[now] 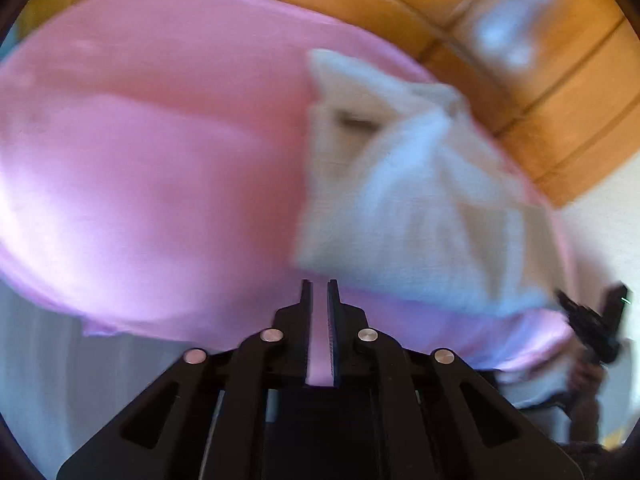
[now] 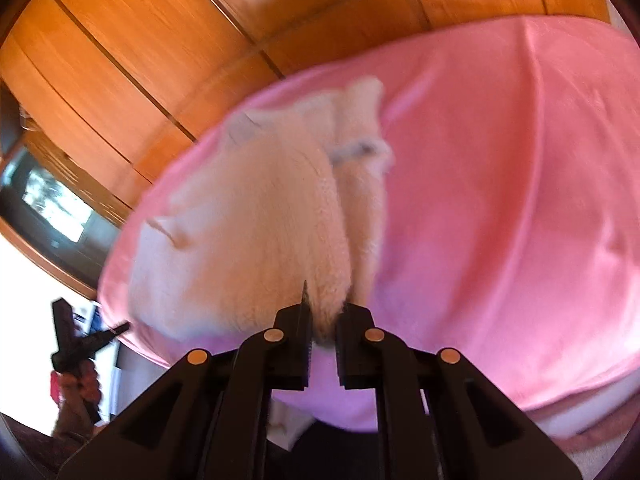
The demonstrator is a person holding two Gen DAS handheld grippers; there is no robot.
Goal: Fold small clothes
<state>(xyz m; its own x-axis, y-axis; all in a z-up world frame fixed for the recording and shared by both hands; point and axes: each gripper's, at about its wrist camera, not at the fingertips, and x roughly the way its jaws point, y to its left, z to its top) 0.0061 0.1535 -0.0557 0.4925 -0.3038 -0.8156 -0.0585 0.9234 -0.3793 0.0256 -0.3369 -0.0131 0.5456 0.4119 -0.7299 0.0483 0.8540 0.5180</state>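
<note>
The white fleece garment (image 2: 256, 216) lies crumpled on the pink sheet (image 2: 500, 184), its near edge clamped in the right gripper (image 2: 324, 320), while the left gripper (image 1: 320, 292), jaws nearly together, seems empty, so spreading it flat likely needs a second corner grasp.

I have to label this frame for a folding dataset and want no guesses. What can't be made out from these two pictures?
- What kind of garment the white fleecy garment is: motion blur smears it in both views.
- What lies under the pink cloth: covered everywhere.
- Right claw fingertip: one tip buried in the garment's fleece.
- Left claw: whether it pinches the pink cloth or merely frames it.
- Lower corners: each view's own claw body blocks them.
</note>
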